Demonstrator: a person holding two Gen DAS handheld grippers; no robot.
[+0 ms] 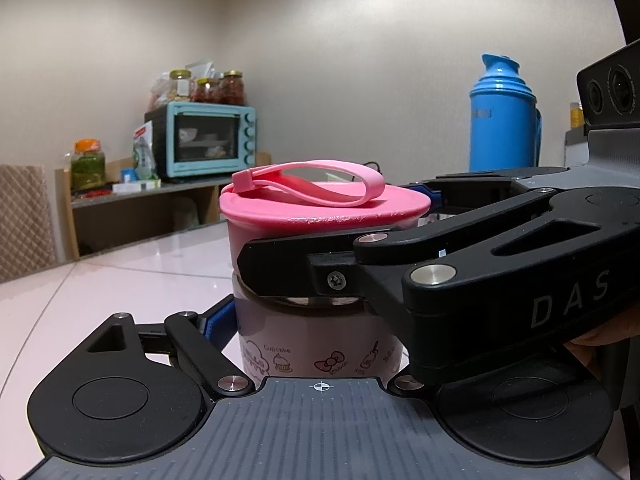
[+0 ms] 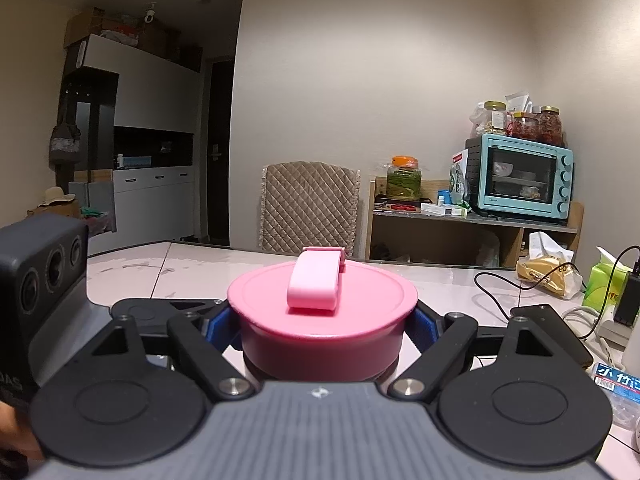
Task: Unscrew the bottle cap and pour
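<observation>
A pink bottle stands on the pale table, with a printed light-pink body [image 1: 312, 344] and a wide pink cap [image 1: 324, 208] carrying a pink loop strap [image 1: 316, 180]. My left gripper [image 1: 316, 340] is shut on the bottle's body, its blue pad [image 1: 218, 324] pressed to the left side. My right gripper [image 2: 324, 326] is shut on the cap [image 2: 320, 292], blue pads [image 2: 222, 324] on both sides. In the left wrist view the right gripper's black fingers [image 1: 320, 264] cross in front of the cap's lower edge and hide my left gripper's right finger.
A blue thermos [image 1: 502, 116] stands behind on the right. A teal toaster oven [image 2: 520, 178] with jars sits on a wooden shelf [image 2: 472, 220]. A quilted chair [image 2: 310, 204] stands across the table. Cables, a bag [image 2: 548, 272], a green tissue pack [image 2: 604, 280] lie at the right.
</observation>
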